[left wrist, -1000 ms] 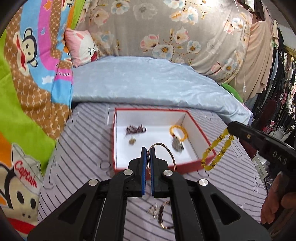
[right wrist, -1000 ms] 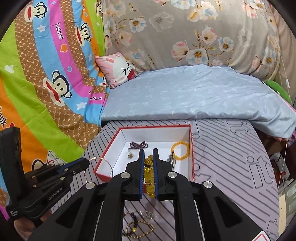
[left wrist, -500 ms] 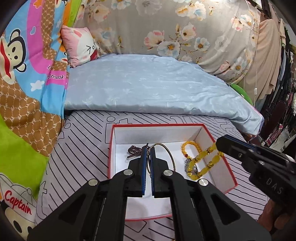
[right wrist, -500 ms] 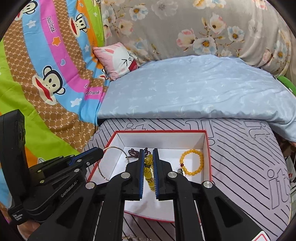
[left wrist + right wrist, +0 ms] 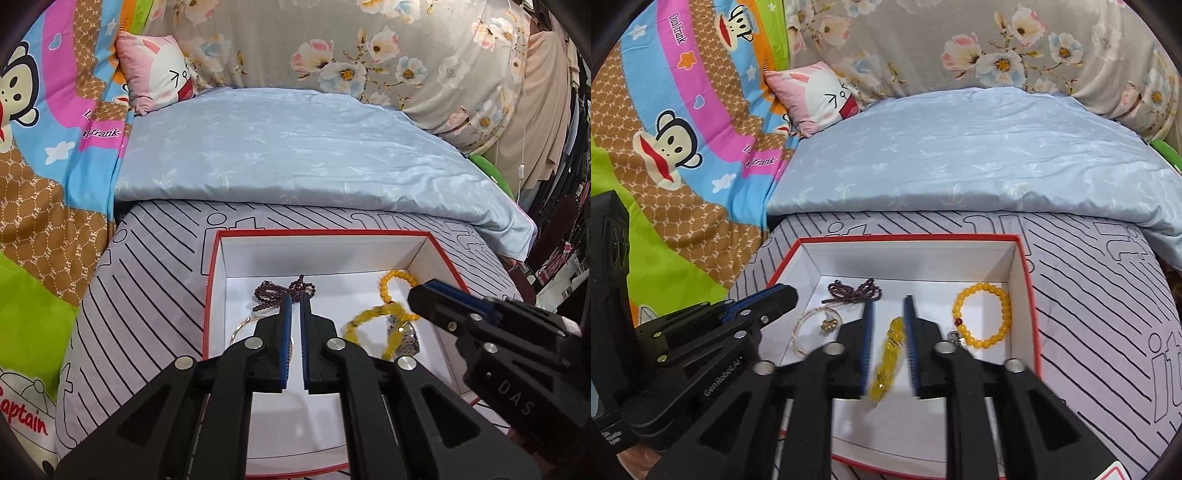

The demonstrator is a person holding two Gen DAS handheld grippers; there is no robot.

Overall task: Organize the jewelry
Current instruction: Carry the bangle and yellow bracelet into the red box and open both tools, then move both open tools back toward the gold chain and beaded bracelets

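Your right claw (image 5: 888, 325) has parted wide since half a second ago; the yellow bead strand (image 5: 888, 354) drops free into the red box (image 5: 1028, 295). Your left claw (image 5: 294, 317), narrowly parted, has let the gold hoop (image 5: 240, 326) lie inside. Both deposits appear complete.

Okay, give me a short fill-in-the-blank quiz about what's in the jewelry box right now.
1. The box has a ____ rim.
2. The round bead bracelet lying by the box's right wall is ____.
3. The dark bead strand lies toward the ____ wall of the box.
4. The right gripper fingers are ____.

Missing words: red; yellow; far; open
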